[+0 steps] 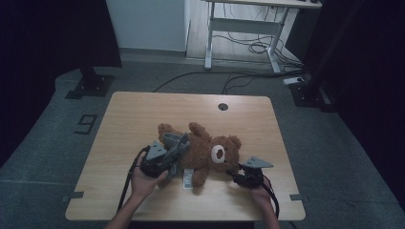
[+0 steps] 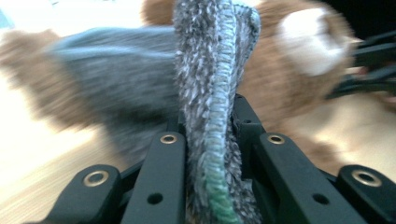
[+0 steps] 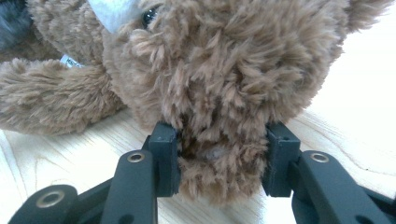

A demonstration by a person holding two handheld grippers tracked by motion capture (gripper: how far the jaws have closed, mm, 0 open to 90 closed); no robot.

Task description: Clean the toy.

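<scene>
**Mia:** Where is the teddy bear [image 1: 210, 152]?

**Ben:** It lies on its back in the middle of the wooden surface [image 1: 129, 114], a bit toward the person's side. Its head points to the right and its legs to the left.

**Mia:** What are the fingers doing?

**Ben:** The left gripper [image 2: 210, 154] has its fingers clenched on the edge of a grey fuzzy cloth [image 2: 210, 70]. The cloth is on the bear's lower half. I think it is a little garment, maybe pants or a sweater, but I cannot tell which. The right gripper [image 3: 217, 158] has its fingers grasping a fluffy bit of the bear's head, probably an ear.

**Mia:** Will the bear be hard to hold?

**Ben:** I don't think so. It looks soft and light, and it will squish and flop. It should not break. But the fur may slip out if you only pinch the tips, so grab a thick part like an ear, an arm or a leg. The cloth looks stretchy and floppy too. Its stitched edge seems the best place to hold.

**Mia:** How many things are there?

**Ben:** One bear, one grey cloth, two grippers and two hands. The bear also has one white tag [image 1: 188, 178] by its side.
</scene>
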